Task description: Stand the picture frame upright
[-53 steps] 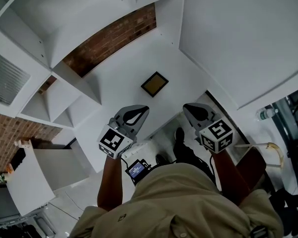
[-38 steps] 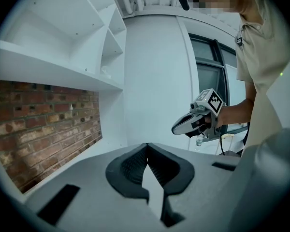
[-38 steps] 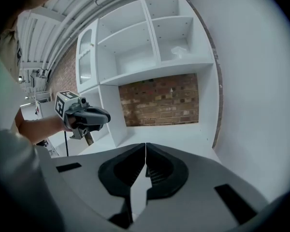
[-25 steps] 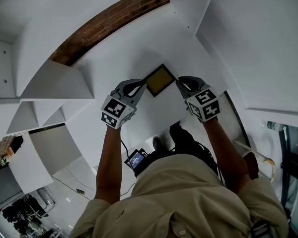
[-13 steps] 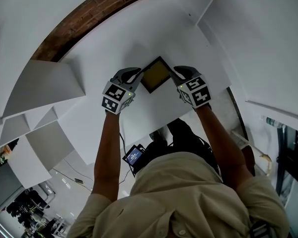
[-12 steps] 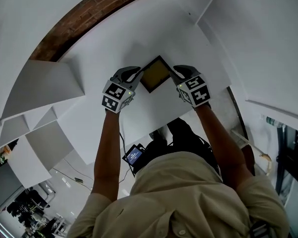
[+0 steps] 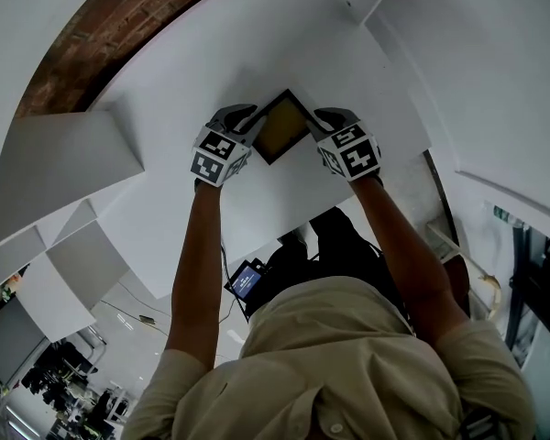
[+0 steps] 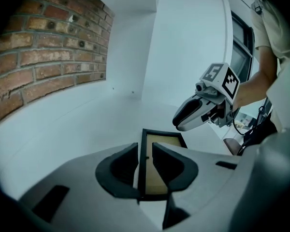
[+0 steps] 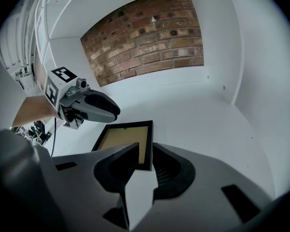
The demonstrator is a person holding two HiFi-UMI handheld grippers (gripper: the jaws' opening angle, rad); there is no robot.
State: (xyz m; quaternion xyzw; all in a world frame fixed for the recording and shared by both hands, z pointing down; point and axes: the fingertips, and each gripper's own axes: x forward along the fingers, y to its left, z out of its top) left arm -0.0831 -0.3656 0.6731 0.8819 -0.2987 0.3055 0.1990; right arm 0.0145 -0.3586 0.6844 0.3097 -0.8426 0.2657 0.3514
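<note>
1. Fingers of the left gripper [image 7: 247, 117] and right gripper [image 7: 321, 115] stand apart (both have just been opening). Each straddles an edge of the picture frame [image 7: 281, 126] without pinching it.
2. It lies flat on the white shelf [image 7: 284, 53], with a brick wall [image 7: 119, 21] behind.
3. Earlier both grippers were raised clear, jaws together.
4. Jaws hide its near edges.

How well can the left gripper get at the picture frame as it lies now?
Probably yes. On the left gripper, the jaws have just been opening and stand apart around one edge of the picture frame, not pressing it. The frame lies flat on the shelf; nothing blocks that edge.
</note>
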